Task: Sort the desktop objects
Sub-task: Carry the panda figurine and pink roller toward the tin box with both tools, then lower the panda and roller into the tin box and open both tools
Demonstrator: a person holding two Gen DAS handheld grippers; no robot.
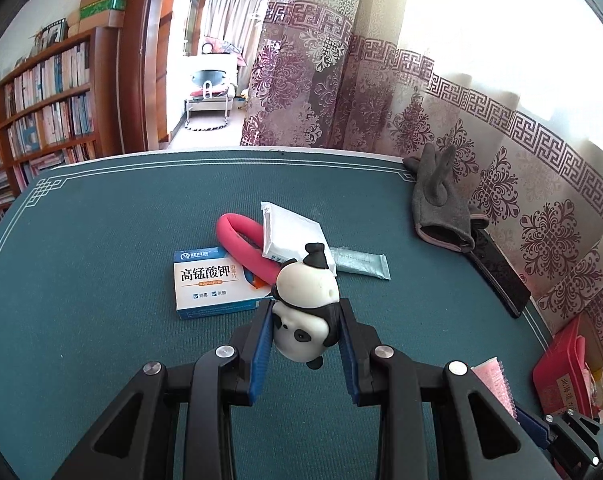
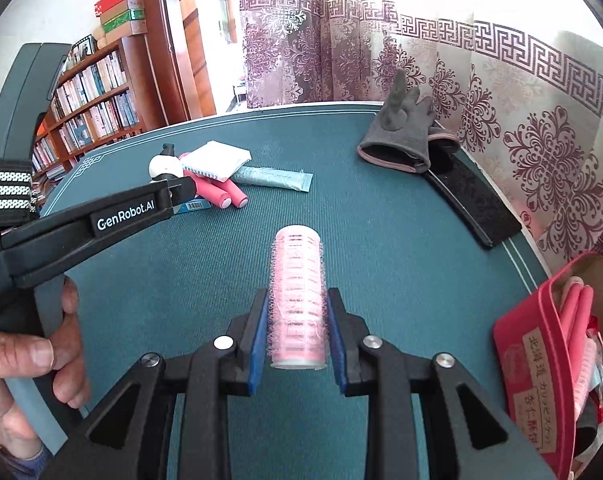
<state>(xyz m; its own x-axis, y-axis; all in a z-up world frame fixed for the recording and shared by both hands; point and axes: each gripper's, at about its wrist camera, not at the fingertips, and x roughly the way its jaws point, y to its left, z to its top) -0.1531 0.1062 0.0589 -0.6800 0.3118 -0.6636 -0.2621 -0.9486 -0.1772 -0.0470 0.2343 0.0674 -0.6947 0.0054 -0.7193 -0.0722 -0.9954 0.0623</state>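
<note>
My left gripper (image 1: pixel 306 312) is shut on a black-and-white panda figure (image 1: pixel 307 308), held above the green table mat (image 1: pixel 101 280); the figure also shows in the right wrist view (image 2: pixel 164 166). My right gripper (image 2: pixel 297 304) is shut on a pink hair roller (image 2: pixel 298 296), held over the mat (image 2: pixel 381 248). Behind the panda lie a white and blue medicine box (image 1: pixel 211 282), a pink foam loop (image 1: pixel 243 250), a white packet (image 1: pixel 291 236) and a teal sachet (image 1: pixel 361 265).
A grey glove (image 1: pixel 441 200) lies on a black flat case (image 1: pixel 499 276) at the mat's right edge. A red box (image 2: pixel 541 368) with pink items stands at the near right. Patterned curtains hang behind; bookshelves (image 1: pixel 41 112) stand at the left.
</note>
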